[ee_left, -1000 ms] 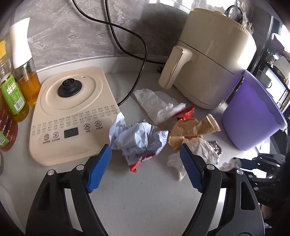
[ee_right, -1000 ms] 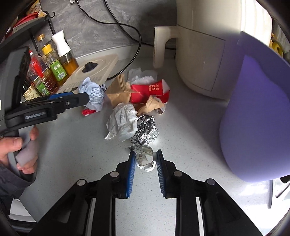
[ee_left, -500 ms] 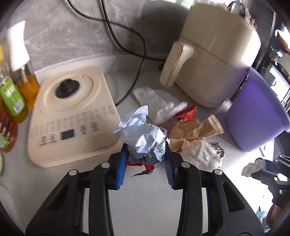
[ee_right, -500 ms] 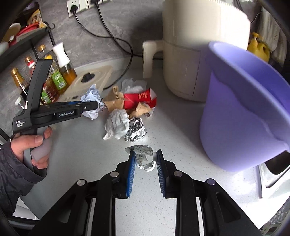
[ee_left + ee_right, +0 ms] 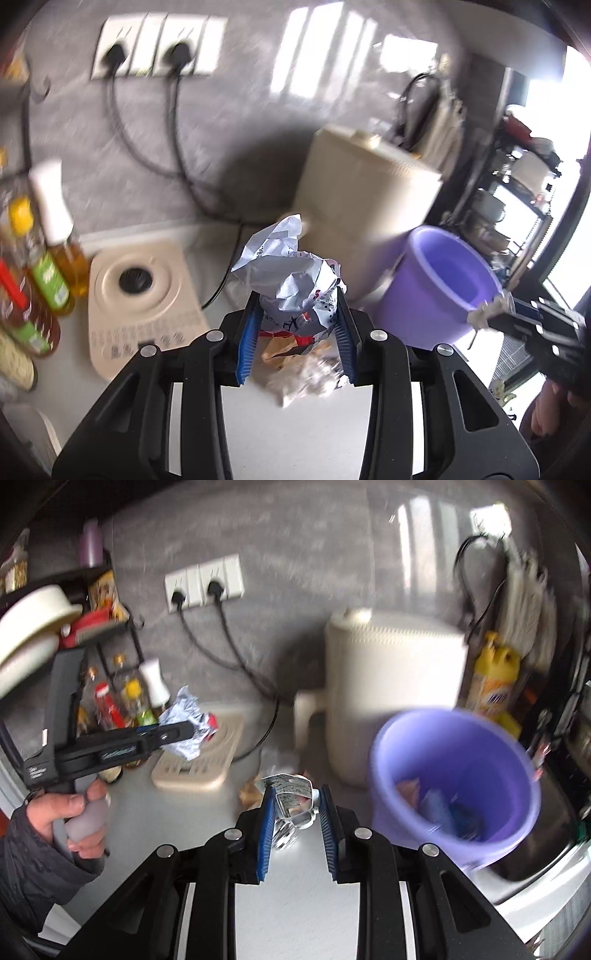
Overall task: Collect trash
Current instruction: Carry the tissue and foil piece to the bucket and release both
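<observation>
Left wrist view
left tongs (image 5: pixel 298 334): clamped on a crumpled paper wad (image 5: pixel 291 277), held up off the surface (image 5: pixel 295 424)
leftover trash (image 5: pixel 306 373): brownish and white scraps lying on the surface right under the wad, pretty blurry
purple bucket (image 5: pixel 439 284): off to the right, beside the beige air fryer (image 5: pixel 365 192)
right tongs (image 5: pixel 491 314): poking in from the right edge with a pale scrap pinched at the tip, near the bucket rim

Right wrist view
right tongs (image 5: pixel 297 821): clamped on a small shiny wrapper (image 5: pixel 291 797), clear of the surface (image 5: pixel 295 904)
purple bucket (image 5: pixel 458 786): just right of the tongs, some trash already inside
left tongs (image 5: pixel 186 733): at left, gripped by a hand (image 5: pixel 79 812), with the paper wad (image 5: pixel 188 720) in them
</observation>
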Available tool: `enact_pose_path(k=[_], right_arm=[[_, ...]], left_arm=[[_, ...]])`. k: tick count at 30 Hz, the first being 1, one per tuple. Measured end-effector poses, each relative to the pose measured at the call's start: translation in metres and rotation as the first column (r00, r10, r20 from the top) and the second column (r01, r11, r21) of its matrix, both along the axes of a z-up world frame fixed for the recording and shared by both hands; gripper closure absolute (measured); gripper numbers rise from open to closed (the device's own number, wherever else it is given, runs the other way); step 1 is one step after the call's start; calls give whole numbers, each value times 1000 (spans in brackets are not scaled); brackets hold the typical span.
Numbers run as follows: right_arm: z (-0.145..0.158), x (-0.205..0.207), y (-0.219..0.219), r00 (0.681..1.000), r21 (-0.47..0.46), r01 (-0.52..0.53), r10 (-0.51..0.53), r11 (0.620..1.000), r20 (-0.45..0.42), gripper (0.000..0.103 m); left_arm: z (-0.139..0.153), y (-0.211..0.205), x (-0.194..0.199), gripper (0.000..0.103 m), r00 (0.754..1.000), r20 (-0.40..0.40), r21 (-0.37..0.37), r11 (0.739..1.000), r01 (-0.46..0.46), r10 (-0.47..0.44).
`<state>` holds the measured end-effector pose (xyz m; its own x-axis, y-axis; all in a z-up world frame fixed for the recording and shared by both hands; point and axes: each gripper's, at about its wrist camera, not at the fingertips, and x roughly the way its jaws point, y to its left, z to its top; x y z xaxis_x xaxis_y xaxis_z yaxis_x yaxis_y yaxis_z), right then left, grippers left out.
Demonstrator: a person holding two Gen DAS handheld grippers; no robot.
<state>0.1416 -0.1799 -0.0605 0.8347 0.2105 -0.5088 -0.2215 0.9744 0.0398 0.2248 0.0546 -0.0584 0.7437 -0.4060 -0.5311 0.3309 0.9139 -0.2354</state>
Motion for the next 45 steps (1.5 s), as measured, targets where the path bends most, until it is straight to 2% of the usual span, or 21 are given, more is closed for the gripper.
enact_pose_path(k=[10, 12, 17, 18, 19, 20, 21, 28, 36, 39, 40, 41, 42, 43, 45], right_arm=[[29, 1, -66, 982, 4, 182, -182, 983, 46, 79], [35, 1, -77, 977, -4, 205, -204, 979, 61, 79], [50, 8, -103, 968, 44, 224, -228, 973, 102, 78], [48, 12, -107, 971, 64, 211, -217, 975, 102, 76], [45, 15, -112, 972, 79, 208, -215, 975, 93, 67], [41, 18, -117, 969, 89, 224, -231, 970, 82, 37], [37, 17, -121, 963, 98, 247, -255, 964, 87, 25], [13, -4, -153, 931, 121, 361, -365, 925, 8, 27], [3, -34, -174, 901, 146, 431, -434, 890, -13, 27], [1, -42, -176, 892, 144, 448, -451, 882, -14, 27], [0, -44, -177, 890, 147, 453, -456, 879, -15, 27], [-1, -46, -178, 887, 147, 458, -461, 877, -18, 27], [-4, -47, -178, 883, 145, 466, -468, 873, -23, 27], [-4, -48, -178, 882, 145, 469, -471, 871, -26, 27], [-6, -48, -178, 882, 151, 469, -470, 870, -32, 27]], left_arm=[[27, -46, 8, 66, 991, 56, -1, 993, 122, -122], [33, -57, 11, 66, 986, 69, -5, 989, 150, -149], [45, -89, 16, 66, 971, 99, 7, 976, 219, -218], [46, -93, 16, 66, 968, 102, 8, 973, 229, -228], [47, -101, 18, 66, 964, 101, 9, 970, 244, -244], [47, -107, 20, 66, 961, 98, 10, 966, 258, -257], [47, -111, 21, 66, 959, 96, 11, 963, 268, -268], [45, -148, 25, 65, 933, 77, 39, 936, 350, -352], [33, -185, 34, 63, 904, 34, 57, 904, 423, -425], [30, -198, 37, 53, 885, 28, 37, 885, 464, -465], [30, -203, 36, 36, 868, 35, 23, 869, 495, -496], [30, -206, 35, 14, 859, 44, 25, 861, 509, -509], [30, -207, 35, 6, 863, 53, 35, 864, 502, -503], [30, -206, 34, 5, 875, 67, 52, 877, 477, -479], [28, -201, 37, 5, 880, 49, 37, 881, 471, -472]])
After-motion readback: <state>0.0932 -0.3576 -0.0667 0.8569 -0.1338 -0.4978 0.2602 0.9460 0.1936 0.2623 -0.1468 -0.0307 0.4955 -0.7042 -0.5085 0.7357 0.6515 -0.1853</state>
